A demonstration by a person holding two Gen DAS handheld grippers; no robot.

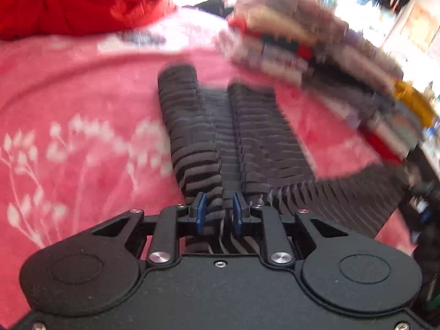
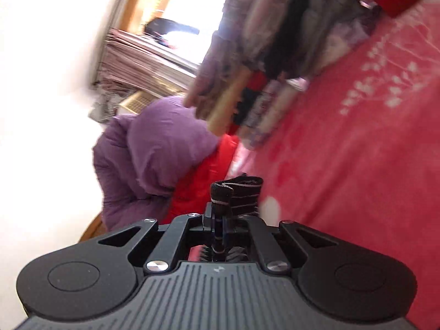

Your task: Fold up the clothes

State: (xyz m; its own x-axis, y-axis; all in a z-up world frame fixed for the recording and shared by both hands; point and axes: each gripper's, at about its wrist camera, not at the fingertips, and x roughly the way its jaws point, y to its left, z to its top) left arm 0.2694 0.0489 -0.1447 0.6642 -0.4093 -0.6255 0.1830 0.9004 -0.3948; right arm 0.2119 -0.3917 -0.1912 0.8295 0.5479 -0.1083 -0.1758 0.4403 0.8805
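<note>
The left gripper [image 1: 218,214] has its jaws clenched on a black garment with thin grey stripes [image 1: 247,143], which trails toward twelve o'clock over the pink floral bedspread [image 1: 68,126]; a blurred stack of folded clothes [image 1: 316,63] crowds in at two o'clock and a red padded jacket [image 1: 68,8] lies at eleven. Only the right wrist view shows the right gripper [image 2: 220,220] pinching a folded edge of that striped cloth [image 2: 236,195], with a purple puffy jacket [image 2: 154,151] at ten o'clock.
</note>
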